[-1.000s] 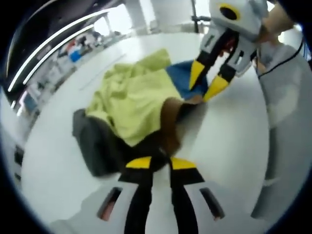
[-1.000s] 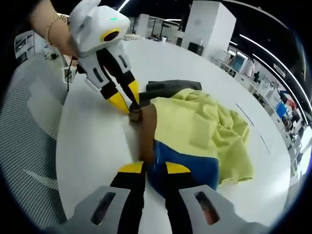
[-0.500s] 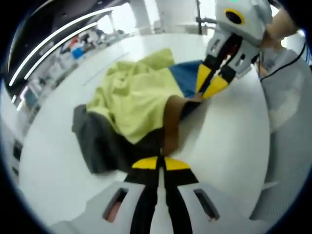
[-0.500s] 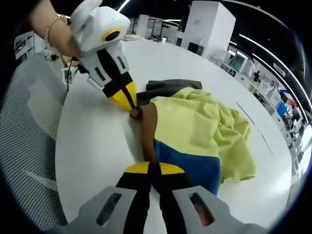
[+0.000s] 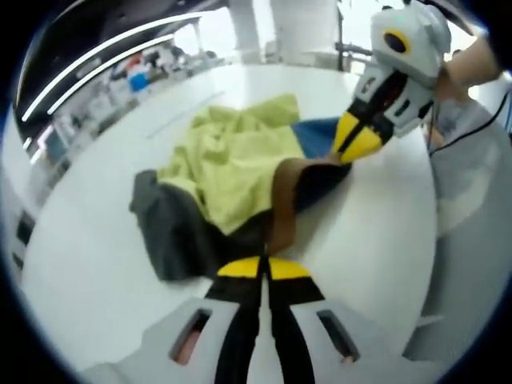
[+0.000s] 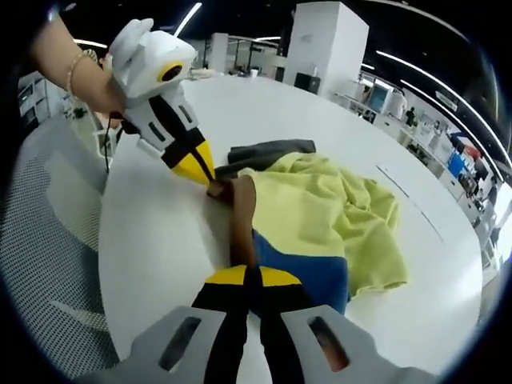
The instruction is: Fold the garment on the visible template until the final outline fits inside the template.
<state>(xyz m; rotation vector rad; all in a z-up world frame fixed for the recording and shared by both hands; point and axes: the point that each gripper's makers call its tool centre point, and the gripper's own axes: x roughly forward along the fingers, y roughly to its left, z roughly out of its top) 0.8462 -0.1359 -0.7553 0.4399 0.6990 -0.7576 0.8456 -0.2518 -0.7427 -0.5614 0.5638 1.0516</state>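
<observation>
A garment of yellow (image 5: 228, 164), blue (image 5: 316, 134), brown and dark grey (image 5: 168, 232) panels lies crumpled on the round white table (image 5: 368, 240). Its brown edge band (image 5: 282, 204) runs taut between the two grippers and is lifted a little. My left gripper (image 5: 258, 268) is shut on the near end of that band. My right gripper (image 6: 246, 276) is shut on the other end, by the blue panel (image 6: 308, 268). In the right gripper view the yellow cloth (image 6: 320, 208) spreads to the right and the left gripper (image 6: 200, 170) pinches the band's far end (image 6: 228, 190).
A mesh office chair (image 6: 44, 264) stands beside the table's edge, near a person's hand with a bracelet (image 6: 76, 76). A white pillar (image 6: 320, 40) and desks stand in the room behind. Bare table surface (image 6: 160, 264) lies around the garment.
Both grippers went from open to shut on the ends of the brown band, and the band has since lifted slightly off the table.
</observation>
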